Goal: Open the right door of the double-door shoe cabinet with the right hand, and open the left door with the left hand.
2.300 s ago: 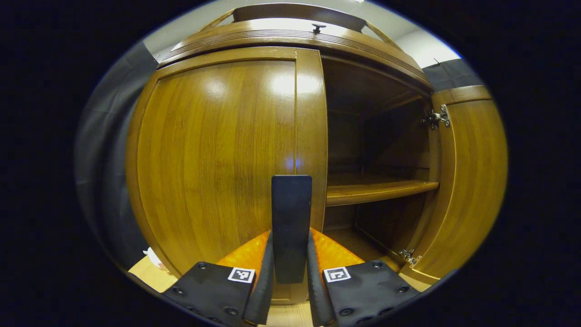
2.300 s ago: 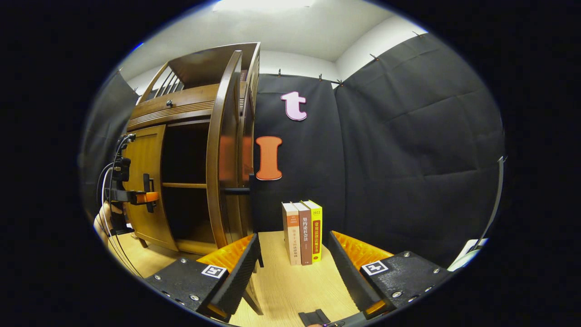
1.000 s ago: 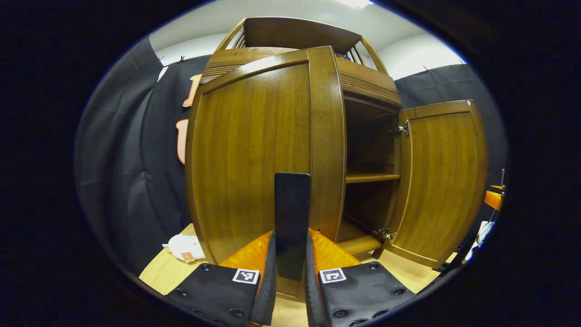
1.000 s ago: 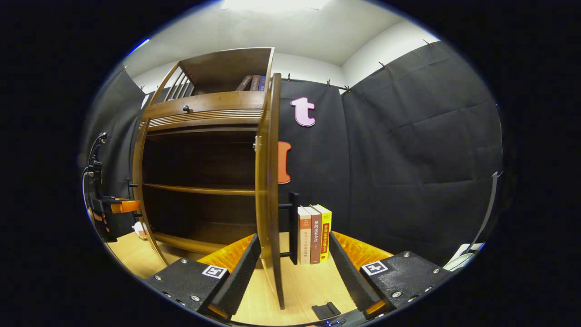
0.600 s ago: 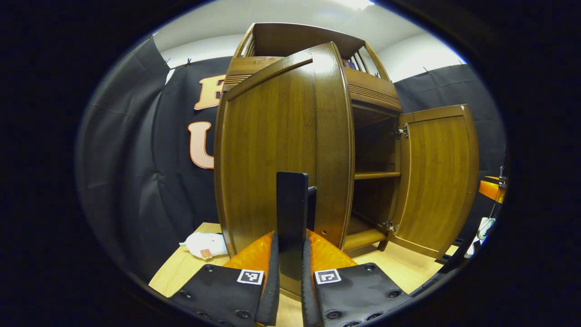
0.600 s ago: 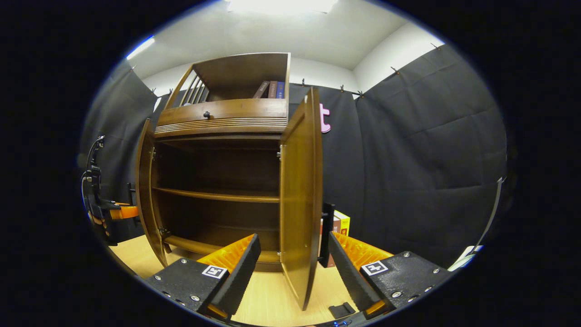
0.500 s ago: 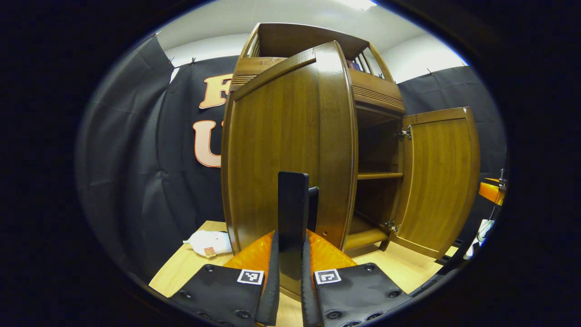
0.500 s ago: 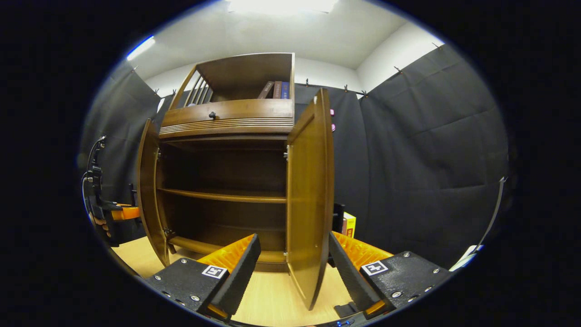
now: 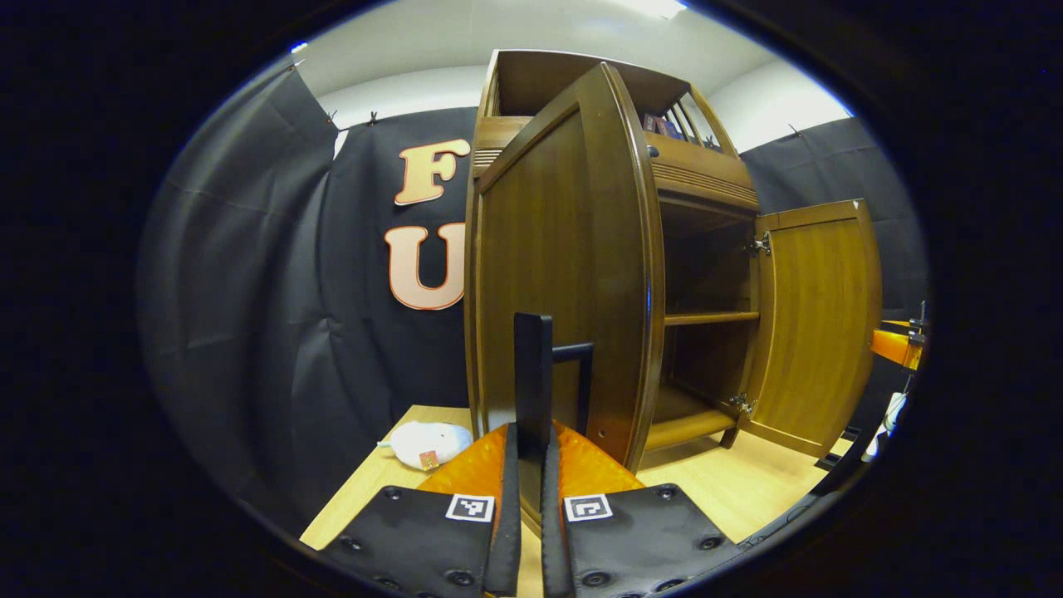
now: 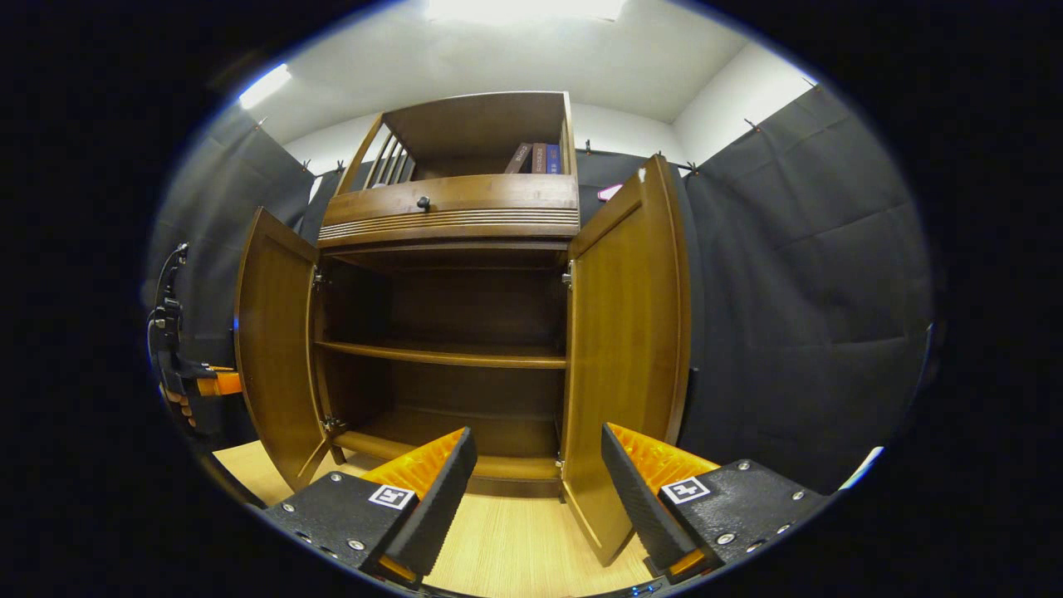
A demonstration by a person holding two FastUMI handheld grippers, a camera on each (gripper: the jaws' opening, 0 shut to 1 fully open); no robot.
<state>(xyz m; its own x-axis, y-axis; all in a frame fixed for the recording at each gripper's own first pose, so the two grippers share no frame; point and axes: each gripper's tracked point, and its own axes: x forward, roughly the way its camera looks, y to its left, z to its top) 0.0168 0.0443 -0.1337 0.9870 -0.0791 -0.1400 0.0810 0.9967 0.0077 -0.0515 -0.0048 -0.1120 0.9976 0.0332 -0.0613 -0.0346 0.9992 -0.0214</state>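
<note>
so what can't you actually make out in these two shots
- Right door handle: right gripper view, hidden behind the door's own panel.
- Book spines on the top shelf: right gripper view, too small to tell apart.
- Left gripper contact with the left door handle: left gripper view, its lower end is covered by the fingers.
- Hand holding the left gripper: right gripper view, cut off at the edge.
</note>
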